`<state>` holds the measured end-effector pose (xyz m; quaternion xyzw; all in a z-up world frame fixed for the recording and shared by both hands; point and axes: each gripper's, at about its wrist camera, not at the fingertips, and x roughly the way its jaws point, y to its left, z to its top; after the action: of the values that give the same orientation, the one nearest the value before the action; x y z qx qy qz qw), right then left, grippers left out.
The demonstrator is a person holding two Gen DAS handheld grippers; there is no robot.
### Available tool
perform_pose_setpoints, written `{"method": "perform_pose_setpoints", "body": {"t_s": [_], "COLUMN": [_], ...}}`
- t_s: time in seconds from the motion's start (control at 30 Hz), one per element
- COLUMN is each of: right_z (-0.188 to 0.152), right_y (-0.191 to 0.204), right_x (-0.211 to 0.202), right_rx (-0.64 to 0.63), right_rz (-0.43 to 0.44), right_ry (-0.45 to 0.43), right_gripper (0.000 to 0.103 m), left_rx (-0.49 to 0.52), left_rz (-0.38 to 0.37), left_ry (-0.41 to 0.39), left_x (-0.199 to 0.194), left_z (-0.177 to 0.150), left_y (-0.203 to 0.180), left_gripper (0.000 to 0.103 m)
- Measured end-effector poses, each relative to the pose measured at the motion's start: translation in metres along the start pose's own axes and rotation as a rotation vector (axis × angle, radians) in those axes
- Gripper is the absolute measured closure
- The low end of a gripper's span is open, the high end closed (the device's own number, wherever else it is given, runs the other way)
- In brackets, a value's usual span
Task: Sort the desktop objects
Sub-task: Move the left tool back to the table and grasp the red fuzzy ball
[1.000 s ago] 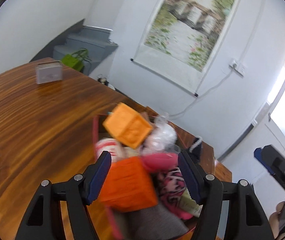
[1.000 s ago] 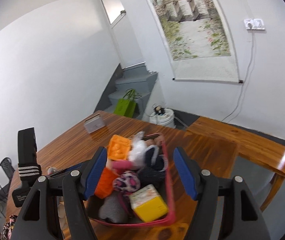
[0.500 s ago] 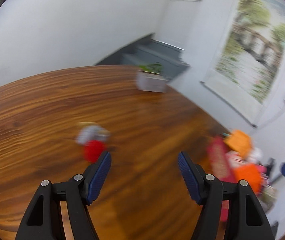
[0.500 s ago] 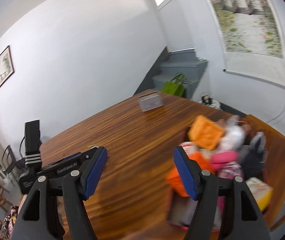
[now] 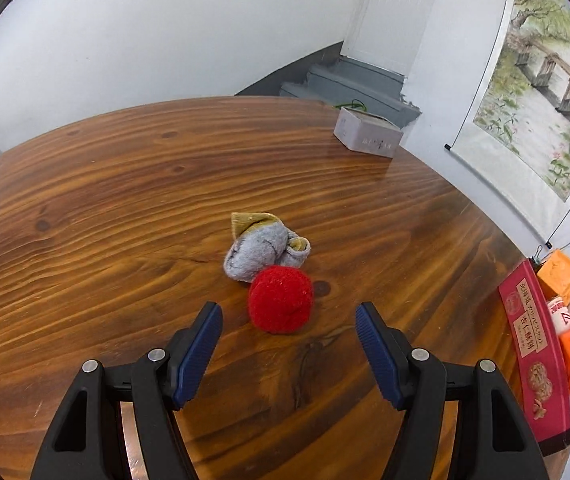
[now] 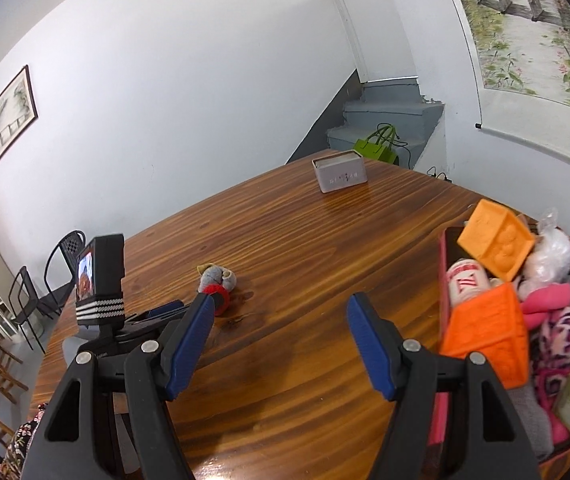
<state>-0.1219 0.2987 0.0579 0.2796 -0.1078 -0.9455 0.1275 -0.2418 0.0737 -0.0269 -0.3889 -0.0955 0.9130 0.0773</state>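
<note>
A red fuzzy ball [image 5: 280, 299] lies on the wooden table [image 5: 125, 208], touching a rolled grey sock [image 5: 259, 250] behind it. My left gripper [image 5: 288, 322] is open and empty, just short of the ball. In the right wrist view the ball [image 6: 221, 298] and sock [image 6: 217, 274] lie at mid-left. My right gripper [image 6: 279, 314] is open and empty above the table. A red box [image 6: 443, 280] at the right is piled with orange blocks [image 6: 495, 240], socks and packets. It shows at the right edge of the left wrist view [image 5: 533, 356].
A grey tissue box [image 5: 367, 134] stands near the table's far edge; it also shows in the right wrist view [image 6: 339, 176]. The left gripper's camera [image 6: 99, 280] stands at the left of the right wrist view. Black chairs [image 6: 45, 280] stand beyond the table's left edge.
Both grippers have swung left, away from the filled box. The left gripper now faces the red ball and grey sock and has come close to them. Both stay open.
</note>
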Motion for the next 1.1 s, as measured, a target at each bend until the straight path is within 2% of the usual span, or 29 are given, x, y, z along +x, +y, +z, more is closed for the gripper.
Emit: {"method": "perform_pose_setpoints", "body": {"t_s": [0.33,0.4,0.43,0.57,0.77,0.97,1.1], "right_z": [-0.012,-0.014,-0.015,-0.019,-0.024,-0.012,0.001], "right_y": [0.004,0.005,0.007,0.011,0.019,0.044,0.062], "right_x": [0.025,0.028,0.028,0.03,0.046,0.08,0.123], "right_rx": [-0.016,-0.028,-0.04,-0.066,-0.086,-0.134,-0.125], "right_rz": [-0.04,-0.049,-0.055,-0.055,-0.022,0.032,0.072], "right_ry": [0.009,0.005,0.0,-0.005,0.044,0.126,0.197], "right_gripper": [0.03,0.03,0.03,0.03,0.03,0.03,0.03], "left_rx": [-0.018,-0.015,-0.017,-0.039,-0.042,-0.047,-0.084], "left_rz": [0.009,0.015,0.014,0.01,0.009,0.023,0.027], "left_ry": [0.036,0.047,0.057,0.038,0.002,-0.026,-0.049], "left_x": [0.019,0.022,0.024,0.012,-0.024,-0.063,-0.082], "left_z": [0.007,0.006,0.005,0.003,-0.009,-0.023,-0.028], "left_y": [0.005,0.006,0.007,0.016,0.034,0.061,0.082], "left_gripper": [0.035,0.053,0.066,0.066,0.066,0.066,0.066]}}
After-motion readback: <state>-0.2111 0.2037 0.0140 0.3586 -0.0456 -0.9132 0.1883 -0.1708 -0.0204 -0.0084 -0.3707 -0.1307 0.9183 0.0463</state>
